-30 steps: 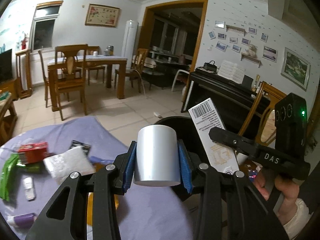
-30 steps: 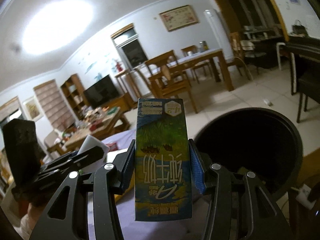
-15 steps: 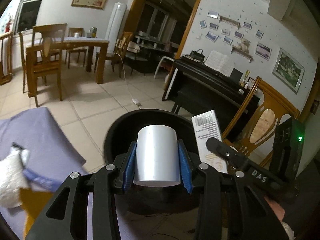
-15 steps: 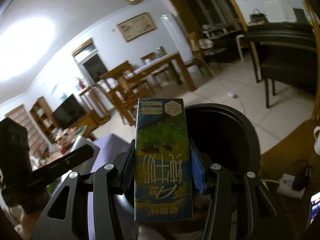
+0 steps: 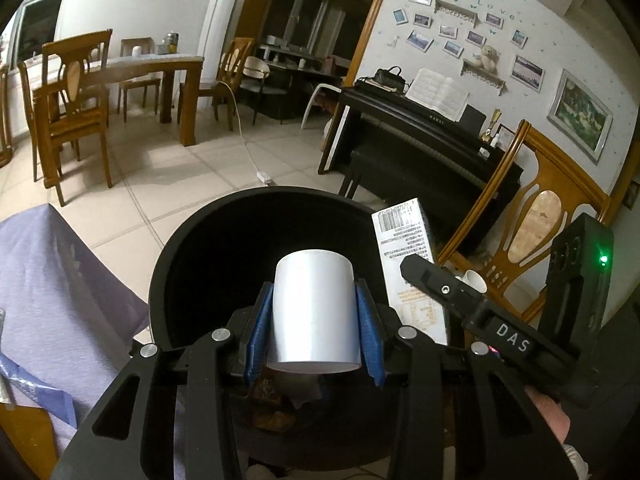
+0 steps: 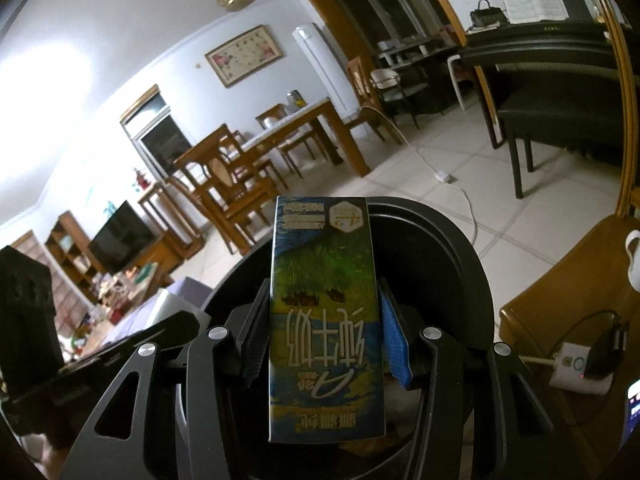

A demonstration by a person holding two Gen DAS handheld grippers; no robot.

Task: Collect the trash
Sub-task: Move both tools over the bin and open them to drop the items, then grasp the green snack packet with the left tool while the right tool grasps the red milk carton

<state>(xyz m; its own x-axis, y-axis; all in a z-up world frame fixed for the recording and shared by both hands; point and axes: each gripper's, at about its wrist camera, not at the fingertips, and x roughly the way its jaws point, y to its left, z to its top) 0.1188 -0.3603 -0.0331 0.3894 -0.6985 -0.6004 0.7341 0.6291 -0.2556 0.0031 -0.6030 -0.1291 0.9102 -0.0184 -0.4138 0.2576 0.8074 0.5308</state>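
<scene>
My left gripper (image 5: 314, 322) is shut on a plain white cup (image 5: 314, 304), held upright over the mouth of a round black trash bin (image 5: 188, 256). To its right the blue and green milk carton (image 5: 404, 240) shows its white barcode side, with a finger (image 5: 440, 290) of the right gripper in front. In the right wrist view my right gripper (image 6: 324, 340) is shut on that milk carton (image 6: 324, 292), print upside down, above the same bin (image 6: 456, 240). Some crumpled trash (image 5: 276, 412) lies at the bin's bottom.
A table under a purple cloth (image 5: 52, 280) borders the bin on the left. A wooden chair (image 5: 540, 216) stands to the right, holding a white mug (image 6: 634, 264) and a power strip (image 6: 576, 368). A black piano (image 5: 420, 132) and a dining set (image 5: 120, 76) stand beyond.
Both grippers have swung away from the cluttered table, toward the bin and downward. The bin's mouth now lies right under the cup and the carton. Neither grip has changed.
</scene>
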